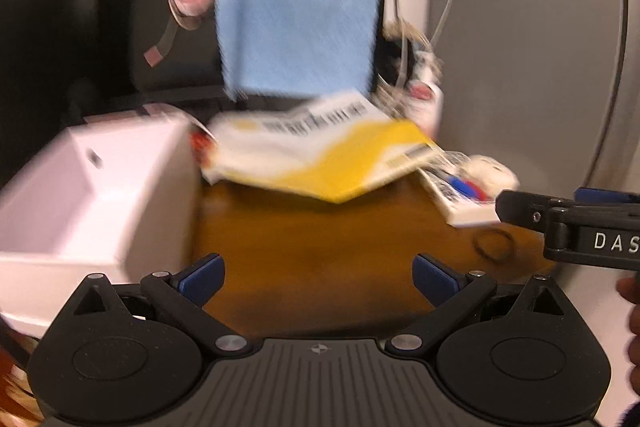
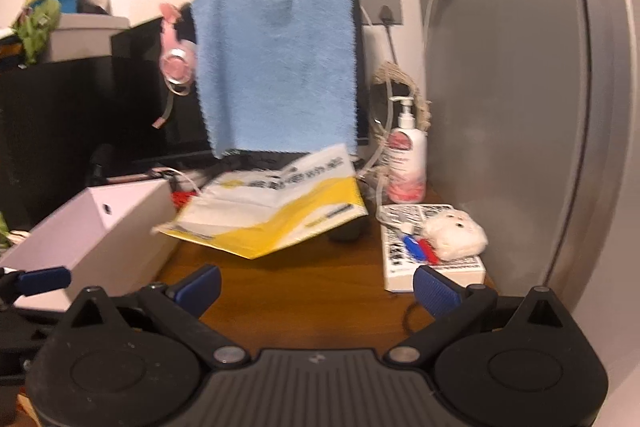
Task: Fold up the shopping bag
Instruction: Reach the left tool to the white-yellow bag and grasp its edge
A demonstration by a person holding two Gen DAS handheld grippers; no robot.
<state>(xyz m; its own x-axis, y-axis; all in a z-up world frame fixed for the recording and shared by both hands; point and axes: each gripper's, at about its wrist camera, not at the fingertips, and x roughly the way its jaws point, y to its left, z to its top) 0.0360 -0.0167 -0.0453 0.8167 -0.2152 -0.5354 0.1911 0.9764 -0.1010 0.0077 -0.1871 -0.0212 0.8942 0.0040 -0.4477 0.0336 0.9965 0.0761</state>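
A white and yellow shopping bag with black print lies flattened at the back of the brown wooden table, its front edge lifted off the wood. It shows again in the right wrist view as the shopping bag. My left gripper is open over bare table, well short of the bag, nothing between its blue pads. My right gripper is also open and empty, a similar distance in front of the bag. The right gripper's body enters the left wrist view from the right edge.
A white box stands at the left of the table. A blue towel hangs over a dark monitor behind the bag, pink headphones beside it. A printed box with a plush toy, a pump bottle and a grey fridge fill the right.
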